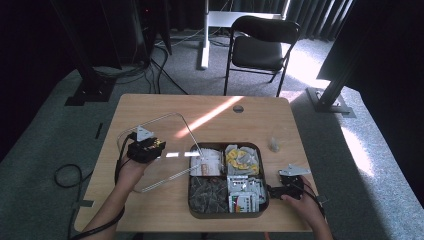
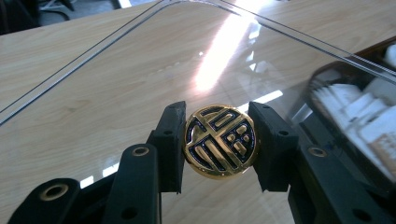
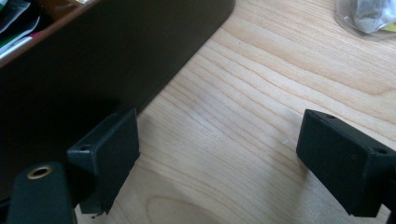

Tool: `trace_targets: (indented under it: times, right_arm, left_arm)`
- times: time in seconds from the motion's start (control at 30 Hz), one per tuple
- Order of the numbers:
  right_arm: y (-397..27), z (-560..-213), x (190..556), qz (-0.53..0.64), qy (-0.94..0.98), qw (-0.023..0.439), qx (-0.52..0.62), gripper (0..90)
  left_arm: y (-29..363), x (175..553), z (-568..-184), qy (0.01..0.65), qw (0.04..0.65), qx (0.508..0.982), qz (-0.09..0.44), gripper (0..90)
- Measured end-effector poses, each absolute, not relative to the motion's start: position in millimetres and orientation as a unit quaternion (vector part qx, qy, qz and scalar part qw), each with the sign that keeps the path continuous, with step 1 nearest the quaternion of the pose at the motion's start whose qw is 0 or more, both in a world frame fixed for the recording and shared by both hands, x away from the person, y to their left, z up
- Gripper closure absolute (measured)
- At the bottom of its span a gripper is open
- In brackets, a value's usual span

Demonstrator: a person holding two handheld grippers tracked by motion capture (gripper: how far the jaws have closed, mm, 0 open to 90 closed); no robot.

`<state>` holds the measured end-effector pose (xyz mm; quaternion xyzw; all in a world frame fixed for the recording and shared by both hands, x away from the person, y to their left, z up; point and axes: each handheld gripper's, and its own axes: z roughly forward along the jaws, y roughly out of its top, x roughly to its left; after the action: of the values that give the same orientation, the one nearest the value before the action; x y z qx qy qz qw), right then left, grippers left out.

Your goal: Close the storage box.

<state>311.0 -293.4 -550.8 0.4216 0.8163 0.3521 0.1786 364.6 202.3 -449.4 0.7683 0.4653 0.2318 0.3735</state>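
Gold knob (image 2: pixel 219 140) of clear lid (image 1: pixel 160 150) clamped in left gripper (image 1: pixel 145 148), lid held left of snack box (image 1: pixel 191 200). Right gripper (image 3: pixel 217 163) gapes beside box. Next: set lid down flat.

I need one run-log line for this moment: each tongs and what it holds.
left tongs: shut on gold knob of clear lid, lid tilted beside tray | right tongs: open, nothing held, by brown tray

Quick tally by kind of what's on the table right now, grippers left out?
Compartment tray: 1
Clear lid with gold knob: 1
Small clear bag: 1
Total: 3
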Motion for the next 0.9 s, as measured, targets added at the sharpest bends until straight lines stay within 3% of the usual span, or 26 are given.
trace_targets:
  times: [0.9]
  right_arm:
    - [-293.3,-550.8,311.0,0.352,0.816,0.179,0.422,12.5]
  left_arm:
    - [145.9,350.0,-442.6,0.386,0.395,0.809,0.202,59.2]
